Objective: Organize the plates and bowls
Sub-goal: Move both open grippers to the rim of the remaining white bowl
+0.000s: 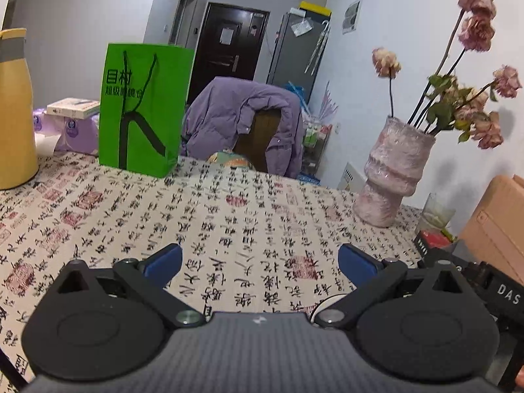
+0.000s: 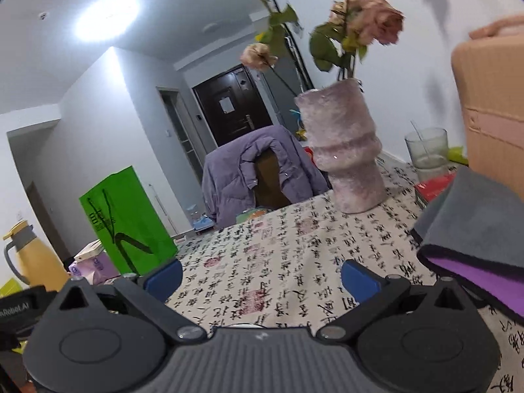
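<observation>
Calligraphy-printed cloth, cream with black characters and red seals, covers the bench [image 1: 249, 209]. Left tongs [image 1: 260, 263]: blue-padded fingers spread wide, nothing between them, poised low over the bare cloth at the near edge. Right tongs [image 2: 262, 276]: likewise spread wide and empty, over the same cloth. No plates or bowls show in either view, so their place cannot be told. Far left of the bench: a green paper bag [image 1: 144, 108] standing upright, with a yellow jug [image 1: 14, 111] further left and purple tissue packs [image 1: 70, 127] under a flat white box [image 1: 73, 106] between them. Far right: a pink textured vase [image 1: 391, 172] holding dried pink roses [image 1: 475, 32], a clear glass [image 1: 437, 211] just beside it, a tan box [image 1: 501, 226] at the right edge. In the right wrist view a grey and purple folded cloth [image 2: 481, 226] lies near right. Beyond the far edge stands a chair draped with a purple jacket [image 1: 242, 121].
</observation>
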`<state>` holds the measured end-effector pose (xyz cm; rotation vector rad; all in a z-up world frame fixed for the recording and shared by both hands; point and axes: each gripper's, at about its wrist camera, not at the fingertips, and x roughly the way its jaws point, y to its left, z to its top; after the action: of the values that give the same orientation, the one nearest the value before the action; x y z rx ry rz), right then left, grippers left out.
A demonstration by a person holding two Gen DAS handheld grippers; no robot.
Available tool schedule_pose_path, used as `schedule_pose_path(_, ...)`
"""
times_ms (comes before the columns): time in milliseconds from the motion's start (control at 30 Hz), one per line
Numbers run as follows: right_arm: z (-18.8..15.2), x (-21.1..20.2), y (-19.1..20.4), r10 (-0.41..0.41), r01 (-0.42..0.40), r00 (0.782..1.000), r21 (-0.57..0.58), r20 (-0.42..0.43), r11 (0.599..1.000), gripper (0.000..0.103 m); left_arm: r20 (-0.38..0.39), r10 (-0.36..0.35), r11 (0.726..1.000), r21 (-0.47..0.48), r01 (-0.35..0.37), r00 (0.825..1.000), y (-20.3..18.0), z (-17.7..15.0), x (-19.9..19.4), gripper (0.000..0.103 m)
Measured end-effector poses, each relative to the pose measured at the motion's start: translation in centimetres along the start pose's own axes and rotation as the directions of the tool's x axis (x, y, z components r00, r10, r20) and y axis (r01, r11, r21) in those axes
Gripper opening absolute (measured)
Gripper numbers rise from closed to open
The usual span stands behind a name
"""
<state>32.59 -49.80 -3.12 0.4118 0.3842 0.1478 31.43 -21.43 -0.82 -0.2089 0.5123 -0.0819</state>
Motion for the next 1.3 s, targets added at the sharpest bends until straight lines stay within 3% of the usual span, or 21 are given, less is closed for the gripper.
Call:
schedule_pose_path(267,0.0,0.7,-1.5,-0.049,0.049,0.999,0.043,-0.017,0.998,0.103,-0.035,0.02,0.999,0.034,-0.019,0.999,-1.8,0.2,1.5,0.103)
schedule_pose_path(433,-0.2,1.7,-2.2,-0.058,0.063,0.996,0.06,-0.074,0.996,0.103,-0.085,0.05,0.998,0.052,-0.046,0.995,-2.9,-0.5,3.0,0.103)
schedule_pose_path(567,-0.6,3.0,-2.0,-0.12,0.129,0.976,0.035,-0.182,0.991,0.103,-0.157,0.083,0.996,0.038,-0.078,0.984,-2.5,-1.1,4.1,0.103)
schedule_pose_path(867,-1.6,3.9,-1.2,-0.145,0.144,0.942,-0.027,-0.303,0.989,0.102,-0.272,0.112,0.994,0.046,-0.103,0.956,-2.7,-2.8,5.6,0.103)
schedule_pose_path(1067,-2.7,5.0,-1.1,-0.158,0.147,0.911,-0.057,-0.382,0.987,0.086,-0.278,0.156,0.987,0.089,-0.136,0.948,-3.6,-3.9,6.5,0.103)
schedule_pose_path(1300,-3.8,6.2,-1.0,-0.159,0.143,0.884,-0.069,-0.44,0.987,0.063,-0.328,0.166,0.984,0.117,-0.134,0.93,-4.3,-5.0,7.6,0.089)
